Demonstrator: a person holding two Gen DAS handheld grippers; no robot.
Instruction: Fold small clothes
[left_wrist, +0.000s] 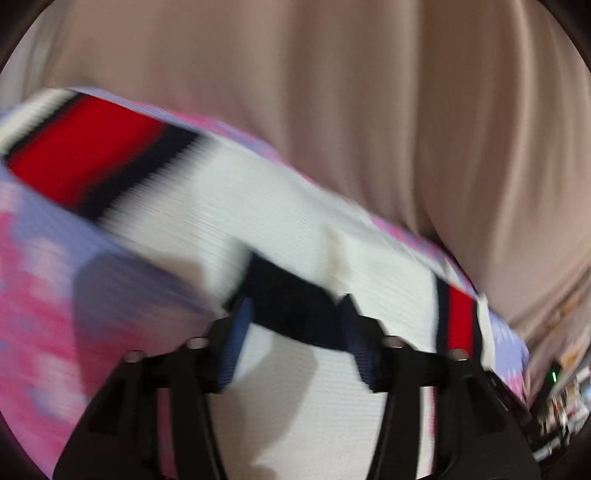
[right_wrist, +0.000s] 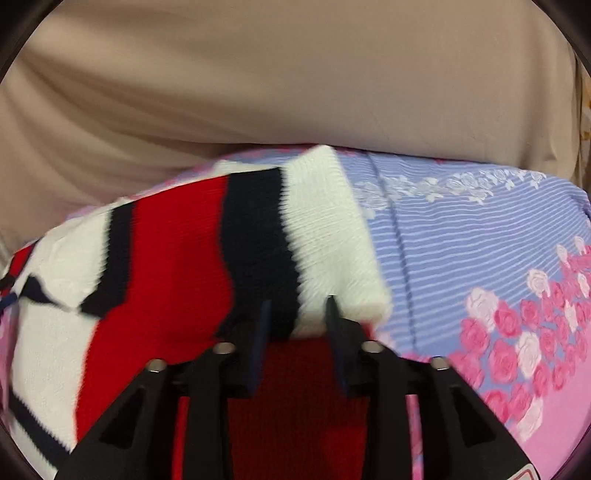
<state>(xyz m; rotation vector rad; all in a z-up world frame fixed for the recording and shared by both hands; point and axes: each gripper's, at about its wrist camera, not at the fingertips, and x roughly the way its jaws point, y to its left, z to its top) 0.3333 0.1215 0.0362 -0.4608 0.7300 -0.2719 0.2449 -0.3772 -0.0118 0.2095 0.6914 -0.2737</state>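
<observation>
A white knit sweater (right_wrist: 328, 236) with red and navy stripes lies on a floral bedsheet (right_wrist: 461, 236). In the right wrist view a striped part of it is doubled over a red part, and my right gripper (right_wrist: 297, 319) is shut on the fold's near edge. In the blurred left wrist view my left gripper (left_wrist: 295, 319) is shut on the navy band (left_wrist: 291, 299) of the sweater (left_wrist: 258, 206), which sits slightly raised and casts a shadow on the white knit below. Another red and navy stripe (left_wrist: 460, 317) shows to the right.
A beige cloth (right_wrist: 295, 81) hangs or bulges right behind the bed, close to the sweater's far edge. The sheet (left_wrist: 40, 288) shows pink roses on purple stripes. Cluttered items (left_wrist: 565, 391) appear at the far right of the left wrist view.
</observation>
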